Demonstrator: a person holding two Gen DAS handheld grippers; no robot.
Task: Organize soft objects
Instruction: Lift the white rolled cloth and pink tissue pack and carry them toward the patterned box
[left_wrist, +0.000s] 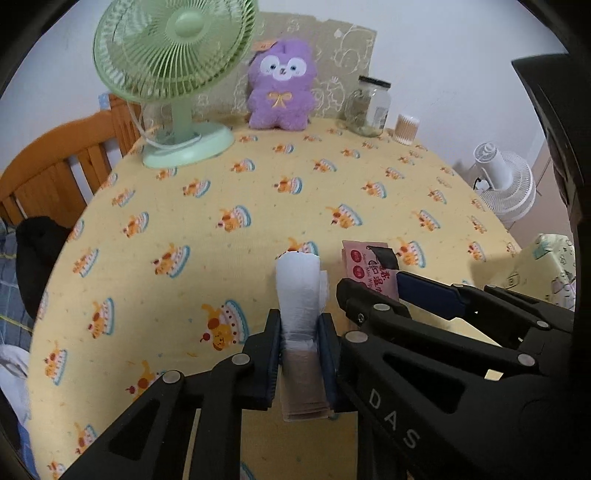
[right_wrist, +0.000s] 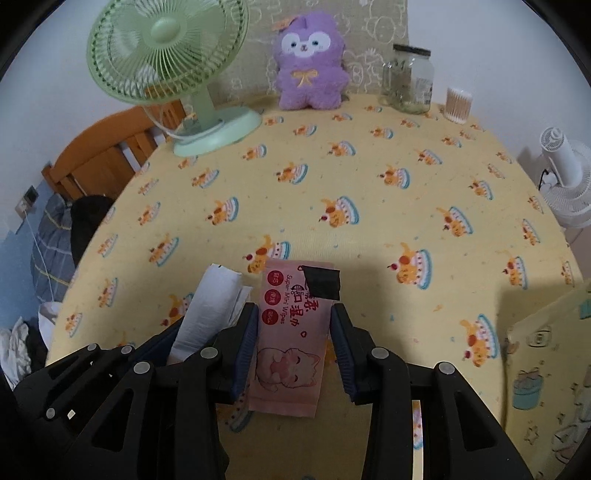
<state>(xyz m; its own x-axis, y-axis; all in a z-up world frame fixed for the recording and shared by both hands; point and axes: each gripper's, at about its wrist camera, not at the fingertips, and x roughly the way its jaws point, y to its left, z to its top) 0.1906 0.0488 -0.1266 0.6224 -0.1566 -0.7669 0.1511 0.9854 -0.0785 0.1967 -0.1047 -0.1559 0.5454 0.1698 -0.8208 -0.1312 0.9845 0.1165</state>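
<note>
My left gripper (left_wrist: 300, 332) is shut on a white tissue pack (left_wrist: 299, 291) that stands out forward between its pads, low over the yellow tablecloth (left_wrist: 258, 206). The pack also shows in the right wrist view (right_wrist: 210, 306). My right gripper (right_wrist: 293, 339) is open and straddles a pink wet-wipes pack (right_wrist: 291, 332) lying flat on the cloth, pads apart from its sides. The wipes pack also shows in the left wrist view (left_wrist: 369, 269), beside my right gripper's fingers (left_wrist: 428, 295). A purple plush toy (left_wrist: 281, 85) sits upright at the table's far edge.
A green desk fan (left_wrist: 173, 74) stands far left. A glass jar (left_wrist: 369, 107) and a cotton swab tub (left_wrist: 406, 127) stand far right. A patterned bag (right_wrist: 546, 369) lies at the right edge. A wooden chair (left_wrist: 55, 177) is left, a white fan (left_wrist: 506, 184) right.
</note>
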